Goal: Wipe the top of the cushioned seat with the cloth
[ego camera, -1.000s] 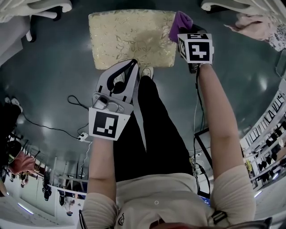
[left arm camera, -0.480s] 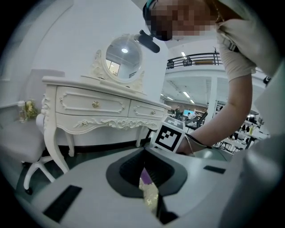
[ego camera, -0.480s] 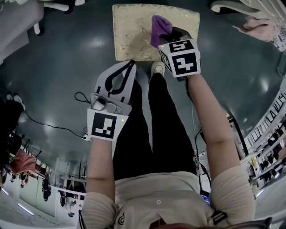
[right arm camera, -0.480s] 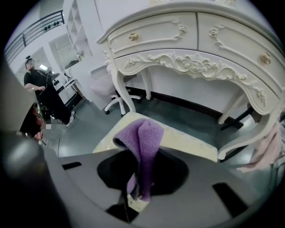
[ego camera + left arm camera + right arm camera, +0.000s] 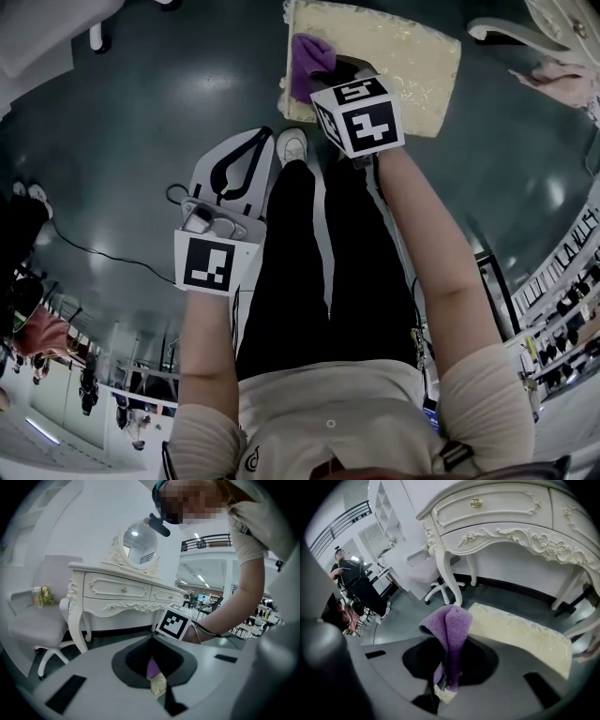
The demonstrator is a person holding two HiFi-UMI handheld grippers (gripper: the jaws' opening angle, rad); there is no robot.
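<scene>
Purple fleecy cloth (image 5: 451, 630), soft and floppy, sits pinched by one fold in the right gripper's (image 5: 440, 686) jaws over the cream brocade cushioned seat (image 5: 520, 634); left gripper's (image 5: 158, 686) jaws meet, empty.

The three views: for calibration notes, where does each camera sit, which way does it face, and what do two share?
Head view: on the person's head, facing down; shows legs, forearms, left gripper, right gripper, cream patterned cushioned seat.
Left gripper view: on the left gripper, facing a white ornate dressing table; shows the right forearm.
Right gripper view: on the right gripper, facing down at its clamped purple fluffy cloth.
Shared: cloth and seat, in head and right gripper views.
</scene>
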